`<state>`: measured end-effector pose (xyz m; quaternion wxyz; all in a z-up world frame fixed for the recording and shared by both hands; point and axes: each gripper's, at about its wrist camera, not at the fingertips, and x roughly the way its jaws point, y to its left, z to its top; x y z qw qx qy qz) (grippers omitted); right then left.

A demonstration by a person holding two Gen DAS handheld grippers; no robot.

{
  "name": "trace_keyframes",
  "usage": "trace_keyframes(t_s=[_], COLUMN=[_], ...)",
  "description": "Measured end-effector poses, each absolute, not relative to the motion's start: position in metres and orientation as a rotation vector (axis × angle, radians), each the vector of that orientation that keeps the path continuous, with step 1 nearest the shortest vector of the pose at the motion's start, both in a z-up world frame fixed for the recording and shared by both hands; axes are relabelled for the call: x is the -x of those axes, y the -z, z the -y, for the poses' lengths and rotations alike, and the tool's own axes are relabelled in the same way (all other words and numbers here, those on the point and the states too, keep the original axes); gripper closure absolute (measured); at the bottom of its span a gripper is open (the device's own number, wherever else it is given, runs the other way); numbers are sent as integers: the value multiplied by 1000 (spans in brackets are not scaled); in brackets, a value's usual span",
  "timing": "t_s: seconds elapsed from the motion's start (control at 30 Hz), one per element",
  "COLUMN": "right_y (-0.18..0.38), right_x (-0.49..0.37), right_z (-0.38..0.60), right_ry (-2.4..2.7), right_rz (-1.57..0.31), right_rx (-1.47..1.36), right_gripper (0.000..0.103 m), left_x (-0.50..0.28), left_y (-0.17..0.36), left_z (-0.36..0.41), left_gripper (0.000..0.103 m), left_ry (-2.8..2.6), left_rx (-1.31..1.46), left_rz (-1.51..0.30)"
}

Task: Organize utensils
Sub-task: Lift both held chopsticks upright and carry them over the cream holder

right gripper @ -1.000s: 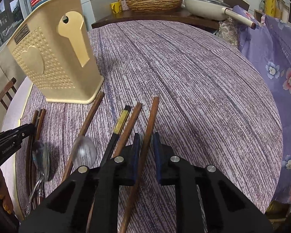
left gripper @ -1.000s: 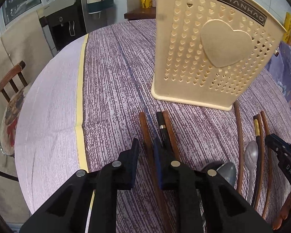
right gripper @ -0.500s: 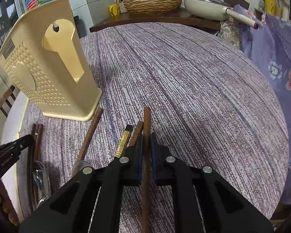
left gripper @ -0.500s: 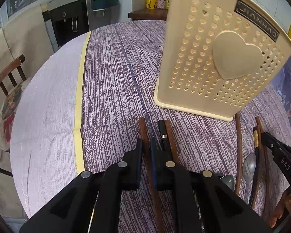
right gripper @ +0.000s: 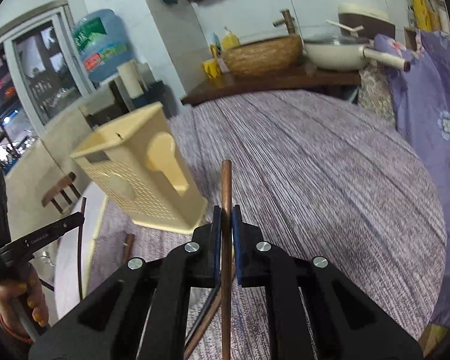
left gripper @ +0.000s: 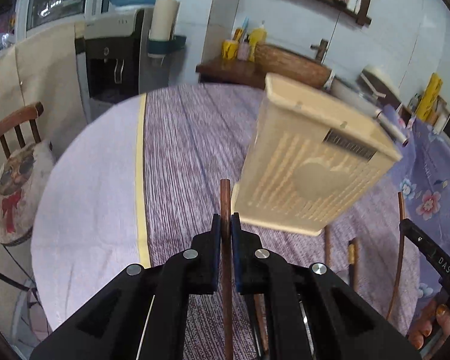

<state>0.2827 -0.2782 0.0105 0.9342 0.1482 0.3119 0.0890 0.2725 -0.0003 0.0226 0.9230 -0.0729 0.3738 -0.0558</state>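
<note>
My left gripper (left gripper: 224, 219) is shut on a brown chopstick (left gripper: 225, 201) and holds it lifted above the table, its tip just left of the cream utensil holder (left gripper: 312, 168). My right gripper (right gripper: 225, 213) is shut on another brown chopstick (right gripper: 226, 186), also lifted, to the right of the holder (right gripper: 141, 174). The holder stands upright with its top open. More chopsticks (left gripper: 352, 258) lie on the purple tablecloth below. The right gripper with its chopstick shows at the right edge of the left wrist view (left gripper: 405, 222); the left one shows at the left of the right wrist view (right gripper: 81, 219).
The round table (left gripper: 180, 138) has a purple striped cloth. A wooden chair (left gripper: 18, 156) stands at its left. A side counter (right gripper: 285, 78) behind holds a woven basket, a pan and bottles. A floral purple cloth (right gripper: 435, 105) hangs at the right.
Both grippers have lifted their chopsticks off the table and risen, so the holder's open top now shows. The left gripper closed on its chopstick during this time.
</note>
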Motion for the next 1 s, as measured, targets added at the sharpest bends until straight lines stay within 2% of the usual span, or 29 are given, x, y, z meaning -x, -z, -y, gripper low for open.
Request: trace_keyframes(t_s=[0.33,1.0], right_y=[-65,-109], right_x=[-245,-230], right_z=[291,272], right_ry=[-258,-377], right_rz=[-489,-442], right_rx=[-288,-205], right_gripper=[95,95], left_x=[-237,-210], left_y=[-88,-127], left_z=[-7,-20], left_gripper=[95,95], left_ry=[127,136], left_rx=[142,123], left_rz=[-545,-428])
